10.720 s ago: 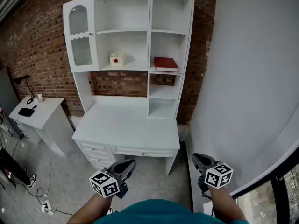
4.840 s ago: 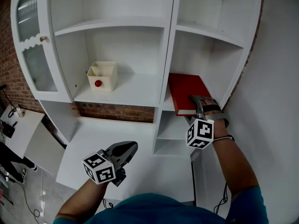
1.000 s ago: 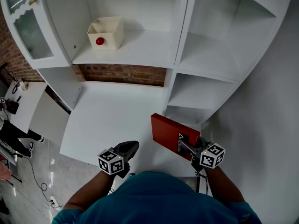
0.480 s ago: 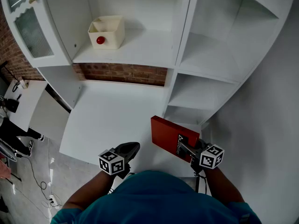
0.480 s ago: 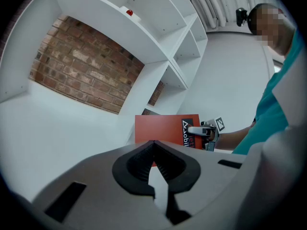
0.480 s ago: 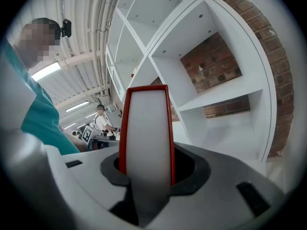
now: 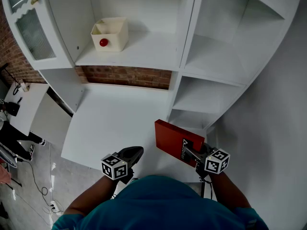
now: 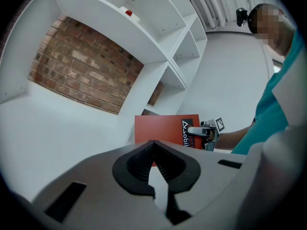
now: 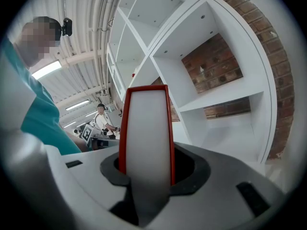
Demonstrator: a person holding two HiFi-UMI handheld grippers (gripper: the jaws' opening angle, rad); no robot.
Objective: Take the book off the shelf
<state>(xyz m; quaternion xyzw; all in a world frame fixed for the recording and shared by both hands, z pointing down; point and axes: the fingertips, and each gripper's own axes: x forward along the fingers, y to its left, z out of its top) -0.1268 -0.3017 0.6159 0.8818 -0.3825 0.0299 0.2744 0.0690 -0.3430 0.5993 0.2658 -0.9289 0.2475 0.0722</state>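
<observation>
Reading the right claw (image 7: 188,151) as clamped on the red book (image 7: 172,135). In the right gripper view its two jaws press on either side of the book (image 9: 146,143), which is seen end-on: white page block between red covers.

Book is off the shelf unit (image 7: 184,42), out over the right front part of the desk (image 7: 110,123), just ahead of the lower right cubbies. It's tilted, far corner pointing up and left, white lettering on the cover next to the claw. I can't tell if its lower edge touches the desk.

Left claw (image 7: 134,152) is closed with nothing in it. In the left gripper view the jaw tips meet (image 8: 154,145), and the book (image 8: 163,128) and the right claw (image 8: 194,130) are well beyond them. It hangs at the front edge of the desk, left of the book and apart from it.

A cream box (image 7: 110,32) with a red ball (image 7: 103,42) on its front sits on the upper left shelf. The brick wall (image 7: 124,75) shows in the gap between that shelf and the desk.
</observation>
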